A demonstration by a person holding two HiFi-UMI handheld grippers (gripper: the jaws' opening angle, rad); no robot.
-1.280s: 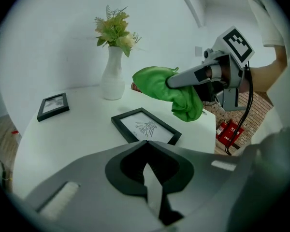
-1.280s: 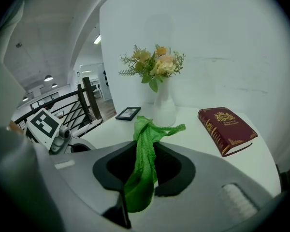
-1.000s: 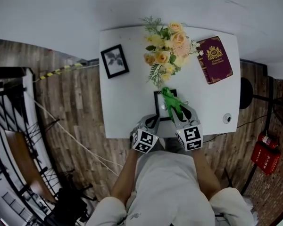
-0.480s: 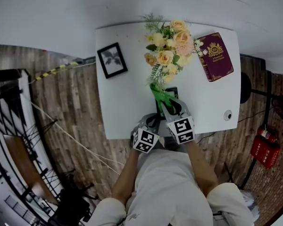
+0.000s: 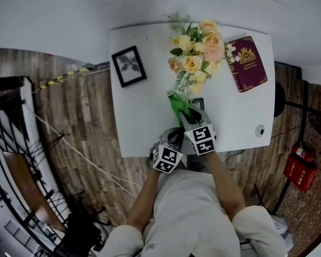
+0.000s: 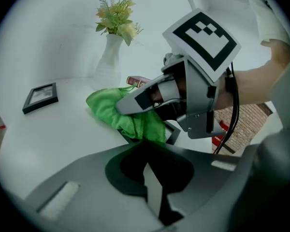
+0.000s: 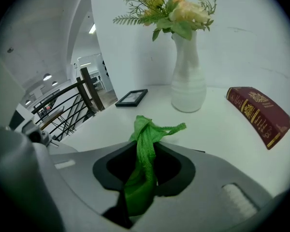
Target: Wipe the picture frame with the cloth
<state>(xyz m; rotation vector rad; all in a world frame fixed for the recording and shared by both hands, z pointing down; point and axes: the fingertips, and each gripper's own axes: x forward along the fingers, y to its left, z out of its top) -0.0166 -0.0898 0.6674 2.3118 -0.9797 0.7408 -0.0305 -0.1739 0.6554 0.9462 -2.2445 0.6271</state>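
Note:
A small black picture frame (image 5: 199,104) lies flat near the table's front edge, mostly hidden under the green cloth (image 5: 178,105). My right gripper (image 5: 188,118) is shut on the cloth and presses it onto the frame's left part. In the right gripper view the cloth (image 7: 146,138) stands bunched between the jaws. From the left gripper view I see the cloth (image 6: 117,112) draped over the frame (image 6: 172,132) beneath the right gripper (image 6: 128,105). My left gripper (image 5: 174,139) sits at the frame's near left edge, jaws closed on a thin pale edge (image 6: 152,193).
A second black frame (image 5: 129,66) lies at the table's back left. A white vase of flowers (image 5: 196,50) stands just behind the cloth. A maroon book (image 5: 247,63) is at the back right and a small round object (image 5: 260,130) at the right edge. The white table (image 5: 144,116) ends close in front.
My right gripper has dragged the cloth to the left and farther away across the frame, toward the flowers. The left gripper has stayed at the frame's near edge.

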